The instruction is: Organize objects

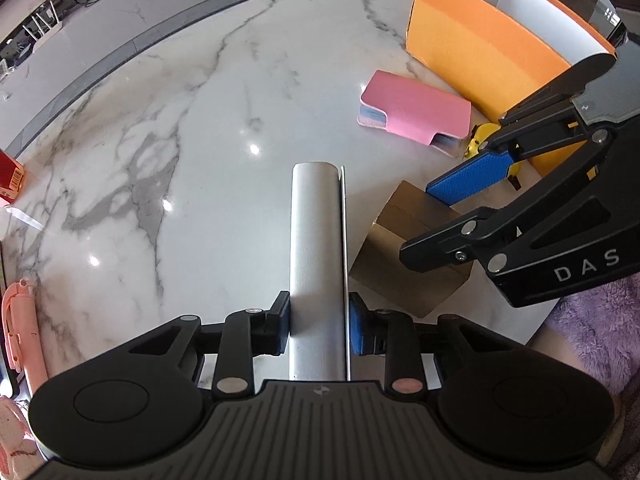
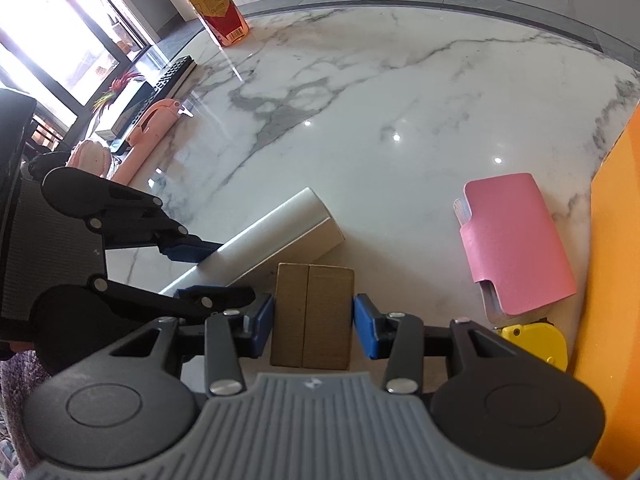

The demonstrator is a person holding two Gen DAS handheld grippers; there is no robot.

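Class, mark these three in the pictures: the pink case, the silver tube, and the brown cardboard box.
pink case [image 2: 520, 240], right wrist view, on the middle of its pink cover.
silver tube [image 1: 316, 240], left wrist view, midway along its rounded side.
brown cardboard box [image 2: 312, 316], right wrist view, on its top face beside the seam.

White tube [image 1: 316, 264] and brown block [image 2: 312, 316] side by side, perhaps touching, on marble.

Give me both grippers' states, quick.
Left gripper: closed on the silver tube.
Right gripper: closed on the brown box.
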